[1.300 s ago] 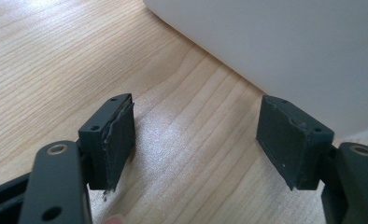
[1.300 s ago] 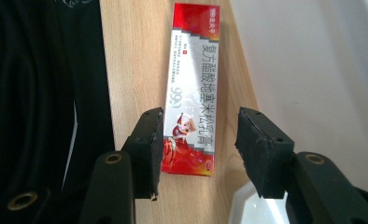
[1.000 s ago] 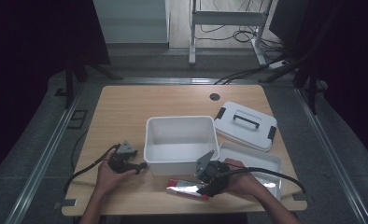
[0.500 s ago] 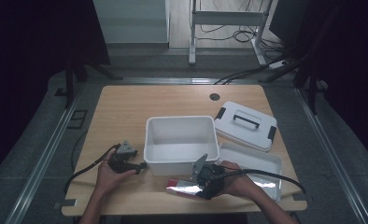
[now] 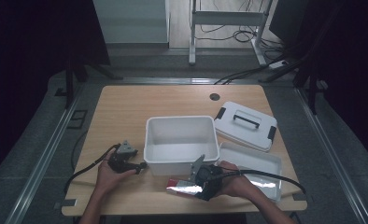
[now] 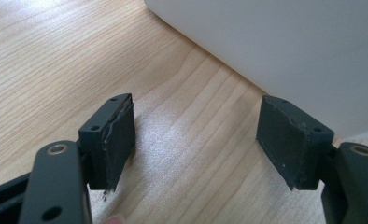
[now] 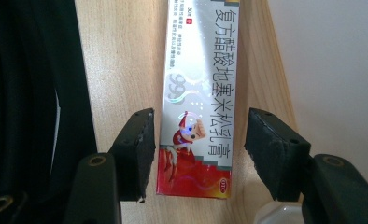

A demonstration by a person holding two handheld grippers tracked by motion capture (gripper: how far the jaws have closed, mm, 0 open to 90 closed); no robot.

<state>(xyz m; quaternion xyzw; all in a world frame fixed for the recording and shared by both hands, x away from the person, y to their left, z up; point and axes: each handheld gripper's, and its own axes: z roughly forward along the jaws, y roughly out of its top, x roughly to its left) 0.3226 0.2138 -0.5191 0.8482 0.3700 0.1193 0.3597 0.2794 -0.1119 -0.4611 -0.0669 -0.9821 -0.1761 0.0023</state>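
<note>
Since the earlier frames, your right gripper [image 5: 201, 183] has shifted slightly toward the near edge of the tabletop [image 5: 126, 107], and its jaws have just been opening. Your left gripper [image 5: 134, 166] has not moved.

Item, task's thing: ointment box [image 7: 198, 98], silver with a red end, lying flat on the tabletop along the near edge, just in front of the white bin [image 5: 181, 142]. In the right gripper view its long axis runs straight away from the jaws. The red end lies between the two pads; one pad stands just beside its edge, the other well clear, and neither presses on it.

Item, right hand [image 5: 236, 184]: nearer the box, resting low at the near edge, gripper pointed leftward along it.

Item, left gripper: jaws apart, nothing between them, resting on the tabletop beside the bin's wall [image 6: 285, 56].

Also present: lid [image 5: 245, 125] and shallow tray [image 5: 257, 161], toward the right edge.
</note>
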